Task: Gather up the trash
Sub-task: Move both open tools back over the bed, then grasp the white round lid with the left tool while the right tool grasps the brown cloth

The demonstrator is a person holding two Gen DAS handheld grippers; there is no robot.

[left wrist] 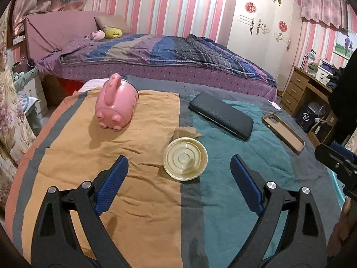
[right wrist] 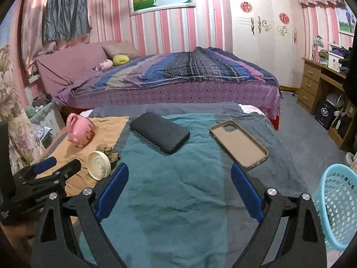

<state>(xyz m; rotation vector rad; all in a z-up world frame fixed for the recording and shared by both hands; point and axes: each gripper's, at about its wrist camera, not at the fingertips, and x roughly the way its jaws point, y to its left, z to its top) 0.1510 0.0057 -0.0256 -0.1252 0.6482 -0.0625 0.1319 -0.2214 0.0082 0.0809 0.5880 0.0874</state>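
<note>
A cream round plastic lid [left wrist: 185, 159] lies tilted on the cloth-covered table, resting against a crumpled brown scrap [left wrist: 186, 132] behind it. My left gripper [left wrist: 179, 170] is open and empty, with the lid just ahead between its fingers. In the right wrist view the lid [right wrist: 99, 165] and the scrap [right wrist: 109, 151] sit at the left, next to the left gripper [right wrist: 55, 167]. My right gripper [right wrist: 179, 178] is open and empty over the teal cloth. A light blue mesh basket [right wrist: 337, 207] stands at the table's right edge.
A pink piggy bank [left wrist: 116, 105], a black wallet case [left wrist: 221, 115] and a tan phone case [left wrist: 283, 132] lie on the table. A bed [left wrist: 156, 55] stands behind it. A wooden desk [right wrist: 321, 84] is at the right.
</note>
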